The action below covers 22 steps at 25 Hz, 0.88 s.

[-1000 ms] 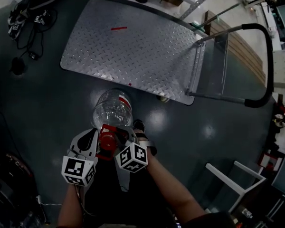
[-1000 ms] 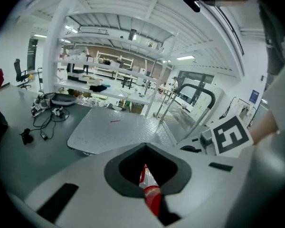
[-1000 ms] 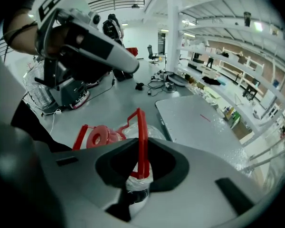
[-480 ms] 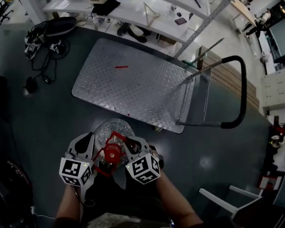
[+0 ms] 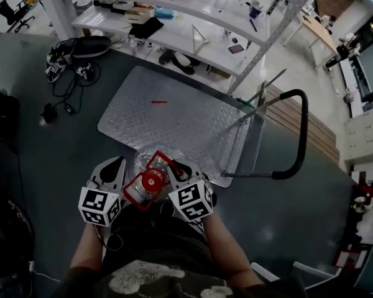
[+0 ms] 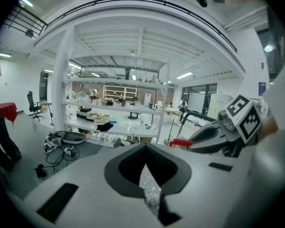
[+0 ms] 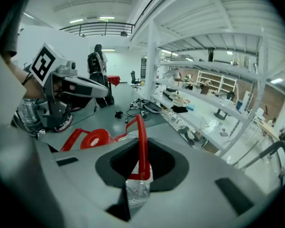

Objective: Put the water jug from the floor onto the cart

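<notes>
The clear water jug (image 5: 150,162) with its red cap (image 5: 151,182) and red carry handle (image 5: 163,162) hangs off the floor just before the near edge of the cart's metal deck (image 5: 174,126). My left gripper (image 5: 118,169) is at the jug's left, and the left gripper view shows its jaws shut on clear plastic (image 6: 149,189). My right gripper (image 5: 179,170) is at the jug's right. In the right gripper view its jaws (image 7: 137,175) clamp the red handle (image 7: 142,146) and the plastic beneath. The cart's black push handle (image 5: 301,135) stands at the right.
A small red object (image 5: 158,102) lies on the cart deck. White shelving (image 5: 174,17) full of items runs behind the cart. Cables and a dark bag (image 5: 71,58) lie on the floor at the left. Wooden boards (image 5: 320,132) and a white frame (image 5: 280,270) are at the right.
Both grippers have risen with the jug, which has come off the floor and now sits over the cart's near edge. The jug's top has tipped toward me.
</notes>
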### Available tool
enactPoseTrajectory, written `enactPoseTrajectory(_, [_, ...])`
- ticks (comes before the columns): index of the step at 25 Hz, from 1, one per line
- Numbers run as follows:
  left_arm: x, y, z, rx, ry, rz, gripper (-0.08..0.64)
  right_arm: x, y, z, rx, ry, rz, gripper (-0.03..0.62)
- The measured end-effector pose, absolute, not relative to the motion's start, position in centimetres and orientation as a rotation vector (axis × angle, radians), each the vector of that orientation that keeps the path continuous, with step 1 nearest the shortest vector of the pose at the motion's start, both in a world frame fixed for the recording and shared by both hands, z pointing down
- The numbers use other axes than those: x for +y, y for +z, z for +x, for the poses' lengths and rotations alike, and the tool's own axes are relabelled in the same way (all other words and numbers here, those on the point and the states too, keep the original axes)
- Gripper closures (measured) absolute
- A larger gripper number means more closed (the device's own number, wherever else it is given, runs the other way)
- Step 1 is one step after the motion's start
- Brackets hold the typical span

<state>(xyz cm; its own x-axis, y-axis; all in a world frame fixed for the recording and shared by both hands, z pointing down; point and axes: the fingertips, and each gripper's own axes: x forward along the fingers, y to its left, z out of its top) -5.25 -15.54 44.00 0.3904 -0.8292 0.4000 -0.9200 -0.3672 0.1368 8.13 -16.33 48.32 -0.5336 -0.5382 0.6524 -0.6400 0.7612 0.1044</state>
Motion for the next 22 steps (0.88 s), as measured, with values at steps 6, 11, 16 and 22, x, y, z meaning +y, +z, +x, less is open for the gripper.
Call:
enactPoseTrajectory(6, [-17.0,43.7,-2.6,-1.509,0.366,2.325,0.555,-20.2,48.3,11.8,-2.227,0.197,0.947,0.554])
enactPoseTrajectory(11, [-20.5,45.2,-2.2,-1.461,0.378,2.357,0.555,-24.0,49.3,13.5,-2.179,0.215,1.002,0.552])
enactPoseTrajectory(16, [-25.9,47.2,-2.4,-1.383,0.382,2.378,0.555,-28.4,50.6,14.2,-2.149,0.295,1.072,0.552])
enactPoseTrajectory(22, [-33.2,48.8,-3.8,-1.318,0.428,2.367,0.555,-34.2,52.4,14.3,-2.118,0.406,1.143,0.551])
